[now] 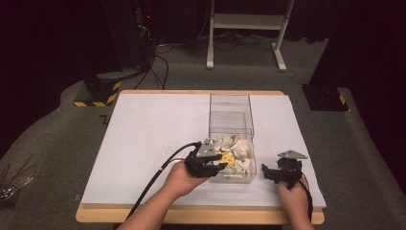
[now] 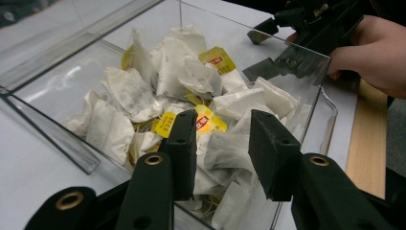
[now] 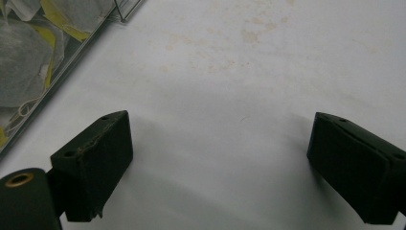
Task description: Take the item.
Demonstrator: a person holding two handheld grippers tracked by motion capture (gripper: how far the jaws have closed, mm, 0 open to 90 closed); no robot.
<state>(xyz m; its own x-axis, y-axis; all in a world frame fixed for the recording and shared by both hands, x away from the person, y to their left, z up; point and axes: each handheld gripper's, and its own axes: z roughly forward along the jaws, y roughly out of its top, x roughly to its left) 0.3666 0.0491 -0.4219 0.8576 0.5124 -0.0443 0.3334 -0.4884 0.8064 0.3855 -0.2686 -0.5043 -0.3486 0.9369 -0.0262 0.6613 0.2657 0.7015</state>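
Observation:
A clear plastic box (image 1: 231, 103) stands on the white table top, and its near half holds a heap of white tea bags (image 1: 235, 151) with yellow tags. My left gripper (image 1: 216, 165) reaches in over the box's near left wall. In the left gripper view its jaws (image 2: 222, 122) stand partly apart just above the tea bags (image 2: 182, 72), pads not pressing on any of them. My right gripper (image 1: 268, 171) rests to the right of the box. In the right gripper view it (image 3: 220, 122) is wide open over bare table, with the box (image 3: 72, 52) at the upper left.
The white sheet (image 1: 143, 139) covers a wooden table with its edge (image 1: 201, 215) nearest me. A black cable (image 1: 158, 175) trails from the left gripper. Beyond the table stand a white frame (image 1: 244, 28) and a hazard-striped base (image 1: 98, 93).

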